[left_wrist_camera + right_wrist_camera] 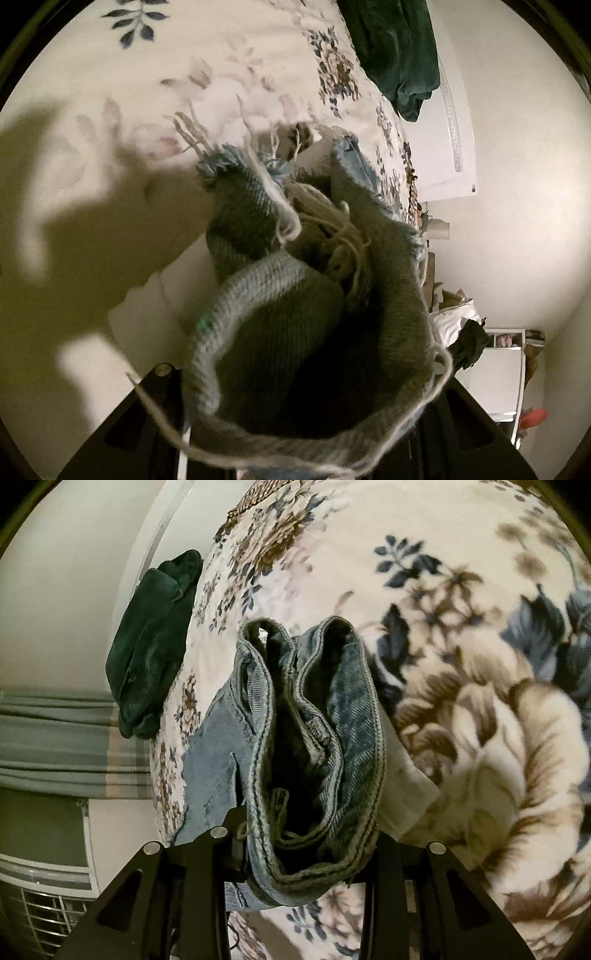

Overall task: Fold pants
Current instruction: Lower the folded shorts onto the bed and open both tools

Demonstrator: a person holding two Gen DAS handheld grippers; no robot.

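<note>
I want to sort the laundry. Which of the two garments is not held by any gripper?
The dark green garment at the bed's edge lies free; the blue jeans are clamped in both grippers.

Pants (314, 746) are washed light-blue denim, coarse twill weave, stitched seams; hem end (295, 258) frayed with loose white threads. Bedspread (461, 701) is soft, fuzzy matt floral fleece; the dark green garment (151, 646) far left looks plush, velvety. Gripper (306, 849) arms are matt black plastic with shiny metal pins.
</note>
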